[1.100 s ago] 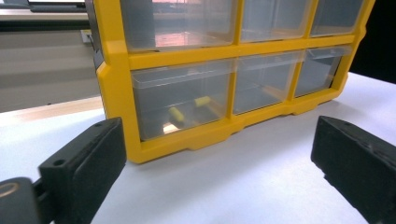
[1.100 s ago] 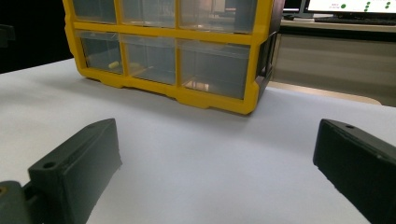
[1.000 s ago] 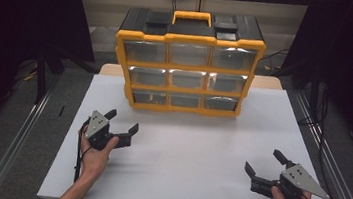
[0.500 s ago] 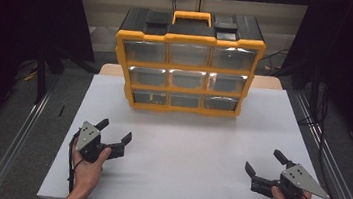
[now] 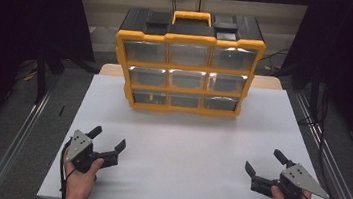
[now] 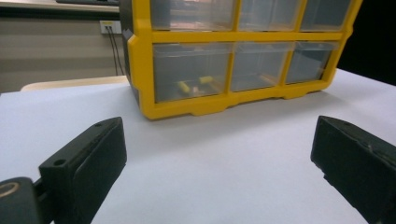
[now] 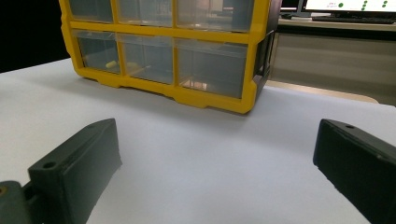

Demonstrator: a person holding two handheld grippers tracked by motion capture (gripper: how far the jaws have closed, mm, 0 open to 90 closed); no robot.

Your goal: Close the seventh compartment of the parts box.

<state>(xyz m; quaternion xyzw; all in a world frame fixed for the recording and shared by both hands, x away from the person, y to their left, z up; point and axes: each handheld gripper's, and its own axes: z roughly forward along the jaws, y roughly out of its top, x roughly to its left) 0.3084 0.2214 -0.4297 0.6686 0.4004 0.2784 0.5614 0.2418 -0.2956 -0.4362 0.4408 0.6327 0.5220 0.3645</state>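
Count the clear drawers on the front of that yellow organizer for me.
9 drawers in the yellow organizer, three rows of three: top row, middle row, bottom row. All look shut. Any on the back would be hidden.

We see the organizer (image 5: 188, 65) on the table (image 5: 185, 140), well ahead of both grippers; left gripper (image 5: 107, 144) near-left; right gripper (image 5: 263, 165) near-right.

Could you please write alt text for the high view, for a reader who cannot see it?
A yellow and black drawer organiser with nine clear drawers, all closed, stands at the far side of a white table. Near the front edge, a person's hands hold the left gripper and the right gripper, both open, empty and apart from the organiser.
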